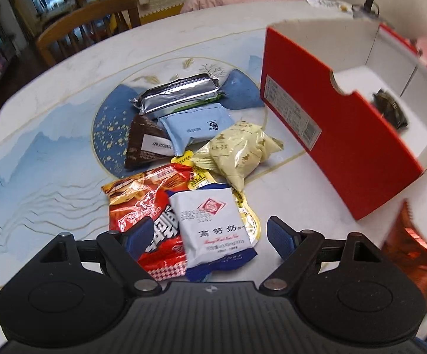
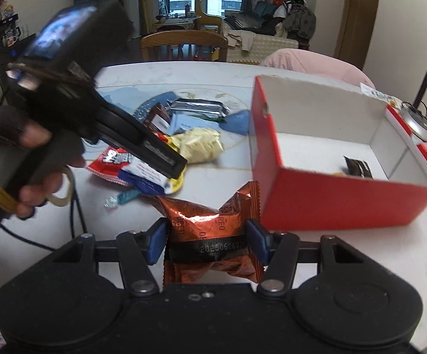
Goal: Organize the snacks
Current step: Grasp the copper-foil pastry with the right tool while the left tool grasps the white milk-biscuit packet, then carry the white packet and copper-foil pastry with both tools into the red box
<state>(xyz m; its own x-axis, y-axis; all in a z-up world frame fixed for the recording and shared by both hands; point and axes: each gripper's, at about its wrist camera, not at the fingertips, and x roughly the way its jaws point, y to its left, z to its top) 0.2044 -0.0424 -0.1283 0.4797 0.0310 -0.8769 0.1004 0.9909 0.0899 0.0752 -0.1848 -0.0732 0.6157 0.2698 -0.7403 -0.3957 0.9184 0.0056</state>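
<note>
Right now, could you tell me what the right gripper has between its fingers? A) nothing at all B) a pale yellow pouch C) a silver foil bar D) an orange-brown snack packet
D: in the right wrist view the right gripper has both blue pads pressed against the orange-brown snack packet, just in front of the red box.

Left tongs (image 1: 209,230) stand wide open above the snack pile, pads touching nothing. Directly below them a white-and-blue packet (image 1: 213,224) lies across a red packet (image 1: 142,206). Beyond lie a pale yellow bag (image 1: 240,153), a light blue sachet (image 1: 195,126), a brown packet (image 1: 144,141) and a silver foil pack (image 1: 178,91). A red box (image 1: 331,135) stands to the right on the patterned surface (image 1: 51,147), holding one dark item (image 1: 390,109).
</note>
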